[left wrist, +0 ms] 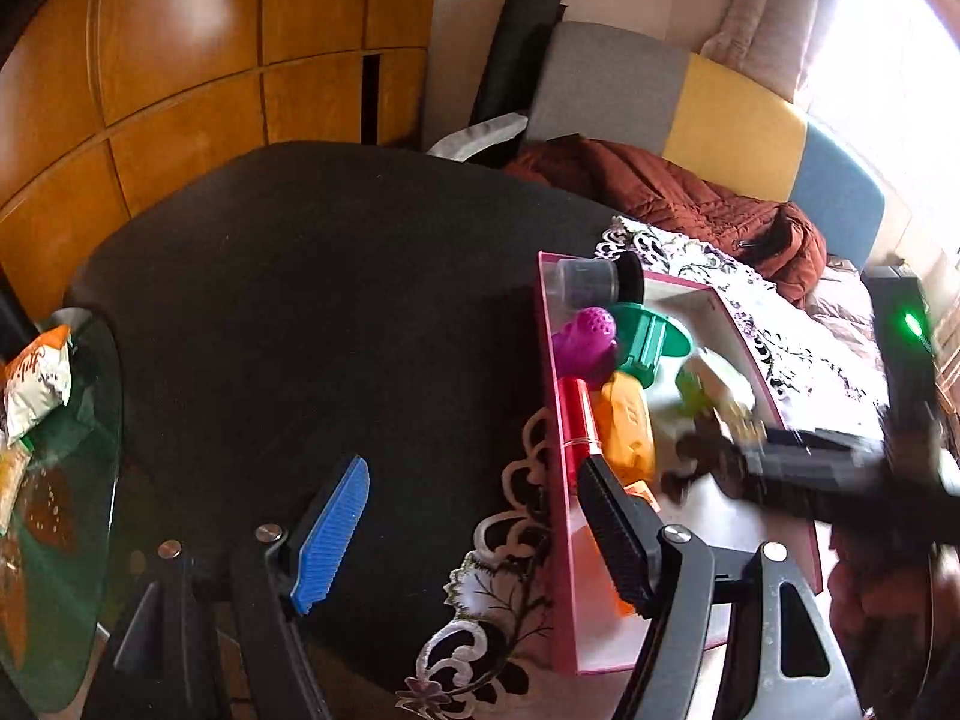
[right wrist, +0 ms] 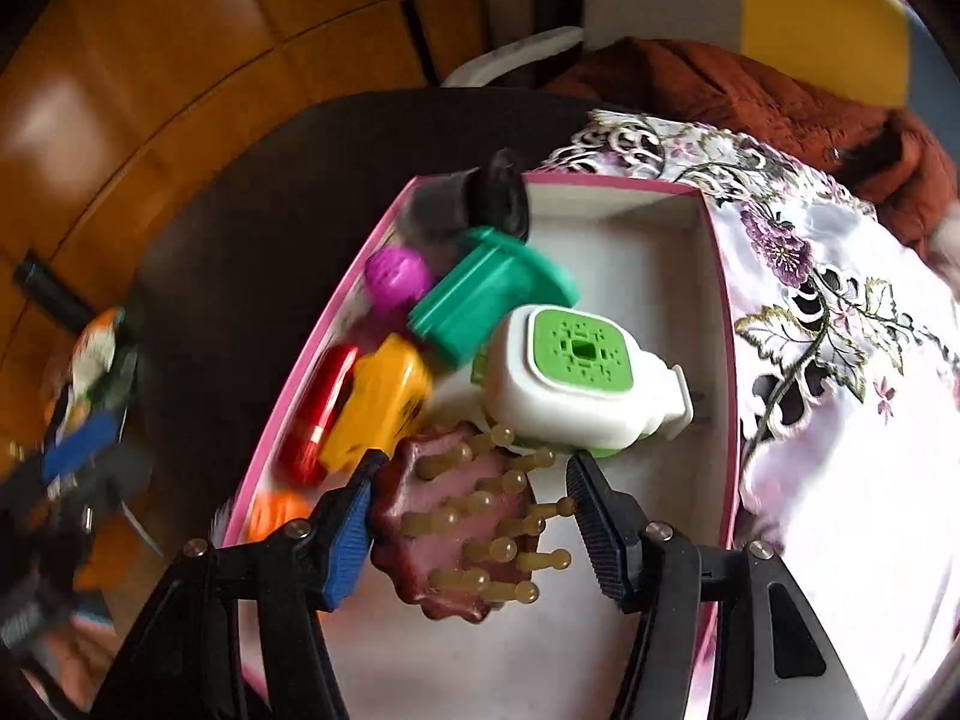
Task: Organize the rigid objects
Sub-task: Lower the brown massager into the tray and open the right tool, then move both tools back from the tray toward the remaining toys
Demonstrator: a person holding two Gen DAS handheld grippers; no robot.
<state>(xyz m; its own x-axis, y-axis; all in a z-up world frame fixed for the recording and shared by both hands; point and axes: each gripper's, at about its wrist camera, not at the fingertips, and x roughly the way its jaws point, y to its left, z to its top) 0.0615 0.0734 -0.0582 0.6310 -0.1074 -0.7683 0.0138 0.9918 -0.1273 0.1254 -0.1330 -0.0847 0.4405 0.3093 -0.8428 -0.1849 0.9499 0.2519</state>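
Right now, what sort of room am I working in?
Most likely a home living or dining room. A rust-red quilted jacket lies on a grey, yellow and blue upholstered seat, wooden cabinet doors line the wall, and an embroidered floral cloth covers the table.

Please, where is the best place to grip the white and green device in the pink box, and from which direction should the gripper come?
Grip the white and green device across its white body, on its two longer sides, coming from above. It lies flat with the green grille up, and the teal funnel leans at its far left corner, so a side approach is probably blocked. The right gripper is shut on the bristle brush, so the open left gripper suits.
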